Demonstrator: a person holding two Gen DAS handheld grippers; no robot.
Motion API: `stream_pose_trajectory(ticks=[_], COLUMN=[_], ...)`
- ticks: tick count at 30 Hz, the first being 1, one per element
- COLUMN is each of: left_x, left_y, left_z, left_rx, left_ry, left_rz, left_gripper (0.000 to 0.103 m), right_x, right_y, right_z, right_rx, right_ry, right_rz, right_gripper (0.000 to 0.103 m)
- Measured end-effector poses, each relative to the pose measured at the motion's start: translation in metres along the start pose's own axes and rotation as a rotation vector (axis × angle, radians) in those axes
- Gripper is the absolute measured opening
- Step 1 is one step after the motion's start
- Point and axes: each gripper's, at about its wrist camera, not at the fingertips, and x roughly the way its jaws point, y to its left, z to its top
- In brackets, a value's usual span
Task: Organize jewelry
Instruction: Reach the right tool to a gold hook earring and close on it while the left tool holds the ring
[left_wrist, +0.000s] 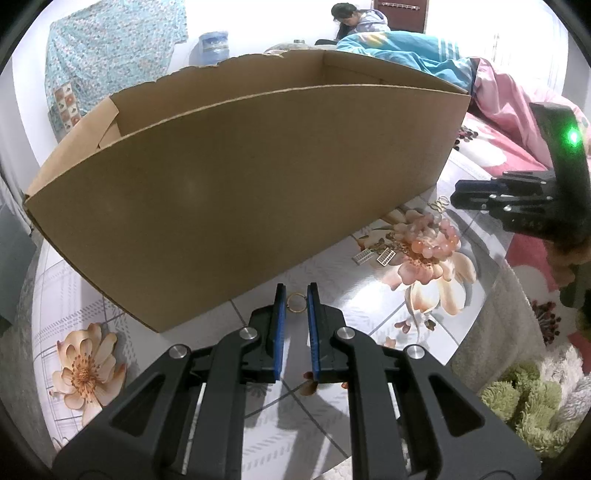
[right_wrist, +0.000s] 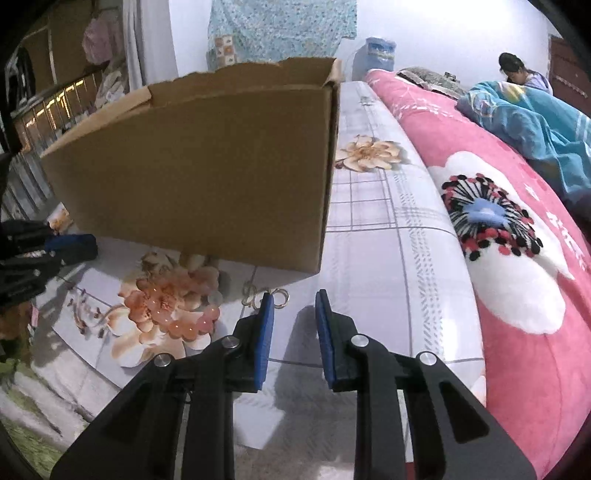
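A tall open cardboard box (left_wrist: 236, 192) stands on a glossy white bench (left_wrist: 332, 280) printed with grey grid lines and peach flowers. The left gripper (left_wrist: 296, 291) hovers low at the box's near bottom corner, its blue-padded fingers (left_wrist: 280, 314) spread a little apart with a small gold ring (left_wrist: 296, 303) lying flat on the bench between their tips; whether the pads touch it cannot be told. To the right of the ring, near the box's lower edge, more jewelry sits on a printed flower: a pink bead bracelet (left_wrist: 434, 245), two small white rectangular pieces (left_wrist: 375, 256) just beside it, and a cluster of thin gold rings (left_wrist: 439, 203) further back by the box corner. The right gripper (right_wrist: 294, 301) is above the bench just in front of the box's right corner, its blue fingers (right_wrist: 266, 325) spread wide and holding nothing; in the left wrist view it (left_wrist: 480, 199) shows side-on at the right edge, with a green light on its body. From the right wrist view the bead bracelet (right_wrist: 177, 317) lies left of the fingers, and thin gold hoops (right_wrist: 258, 295) lie just beyond the left fingertip, against the box's (right_wrist: 199, 173) base. A pink floral blanket (right_wrist: 517, 258) covers the bed beside the bench, and a person (right_wrist: 517, 72) sits in the background.
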Motion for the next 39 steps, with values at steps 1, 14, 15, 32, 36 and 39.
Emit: stream_pose_trajectory(ticks=[1, 14, 15, 32, 36, 39], left_x=[0.000, 0.001, 0.002, -0.002, -0.003, -0.005], left_y=[0.000, 0.001, 0.000, 0.001, 0.001, 0.000], left_z=[0.000, 0.001, 0.001, -0.001, -0.001, -0.002], left_rx=[0.000, -0.004, -0.004, -0.005, -0.002, -0.002], left_ry=[0.000, 0.001, 0.001, -0.011, -0.013, -0.018], left_rz=[0.001, 0.001, 0.001, -0.001, 0.001, 0.003], left_gripper=[0.010, 0.010, 0.010, 0.010, 0.010, 0.010], right_x=[0.002, 0.008, 0.009, 0.001, -0.006, -0.009], right_y=[0.002, 0.008, 0.007, -0.007, -0.010, -0.011], right_z=[0.000, 0.008, 0.008, 0.005, 0.003, 0.002], right_rx=[-0.009, -0.005, -0.003, 0.071, 0.076, 0.077], right_ry=[0.002, -0.007, -0.006, -0.008, -0.014, -0.014], right_rz=[-0.001, 0.028, 0.029, 0.058, 0.041, 0.026], right_gripper=[0.023, 0.022, 0.019, 0.005, 0.005, 0.005])
